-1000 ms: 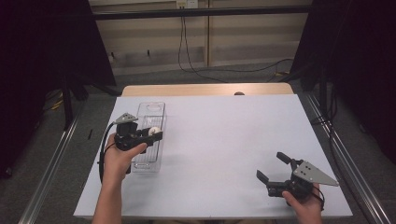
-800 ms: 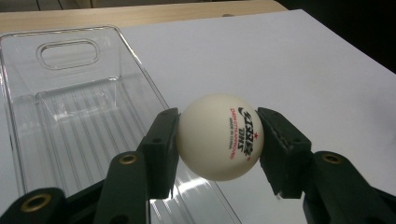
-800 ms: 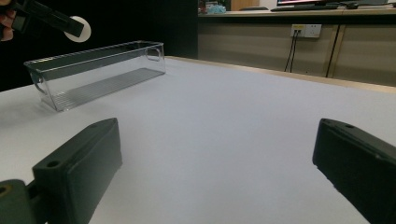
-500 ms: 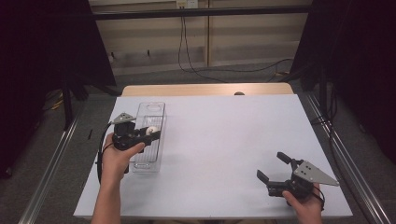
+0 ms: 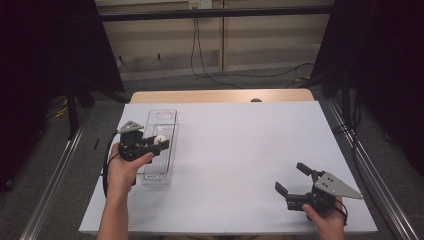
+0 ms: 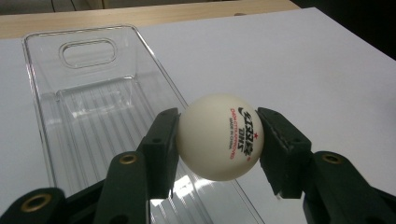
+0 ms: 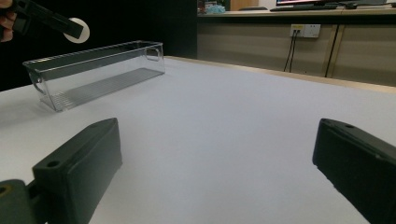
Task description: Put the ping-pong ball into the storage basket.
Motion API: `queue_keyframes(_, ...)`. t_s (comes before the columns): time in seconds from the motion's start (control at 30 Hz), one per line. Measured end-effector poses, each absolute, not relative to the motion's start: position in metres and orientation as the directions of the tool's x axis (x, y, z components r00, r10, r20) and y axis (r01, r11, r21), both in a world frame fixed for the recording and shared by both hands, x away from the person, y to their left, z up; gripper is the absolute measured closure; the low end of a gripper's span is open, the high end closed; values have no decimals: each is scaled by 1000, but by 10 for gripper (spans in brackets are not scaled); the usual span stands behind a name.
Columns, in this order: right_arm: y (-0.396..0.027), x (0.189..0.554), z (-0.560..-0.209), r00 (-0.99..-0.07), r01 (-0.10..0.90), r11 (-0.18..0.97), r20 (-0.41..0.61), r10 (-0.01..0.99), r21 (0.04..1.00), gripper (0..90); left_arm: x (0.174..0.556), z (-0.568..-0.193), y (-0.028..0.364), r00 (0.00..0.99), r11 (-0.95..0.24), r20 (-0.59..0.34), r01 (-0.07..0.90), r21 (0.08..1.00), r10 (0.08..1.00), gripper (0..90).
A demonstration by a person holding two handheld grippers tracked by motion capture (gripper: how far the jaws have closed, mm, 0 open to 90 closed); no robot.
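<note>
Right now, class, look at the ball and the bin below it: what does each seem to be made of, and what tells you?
Ball: probably celluloid or similar plastic; smooth, matte, off-white, with small red and black print like a table-tennis ball.
Bin: likely clear hard plastic, glossy; the table shows through its walls, its ribbed floor catches glints, and a handle slot is moulded into the end.

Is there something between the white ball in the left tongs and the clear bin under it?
Nothing visible. The left tongs hold the white ball above the clear bin, whose top is open and whose floor is bare.
</note>
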State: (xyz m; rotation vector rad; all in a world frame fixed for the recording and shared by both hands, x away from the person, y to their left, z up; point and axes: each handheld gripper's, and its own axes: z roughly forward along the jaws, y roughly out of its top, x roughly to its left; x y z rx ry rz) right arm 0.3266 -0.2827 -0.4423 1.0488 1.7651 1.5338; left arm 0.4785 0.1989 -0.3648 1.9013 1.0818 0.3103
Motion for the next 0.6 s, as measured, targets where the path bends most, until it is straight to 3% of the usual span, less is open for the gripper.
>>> queue_keyframes(0.6,-283,326,-442,-533,188,33,74,843,982,11,483,-374,205,553,-206,-187,571,795,812,510)
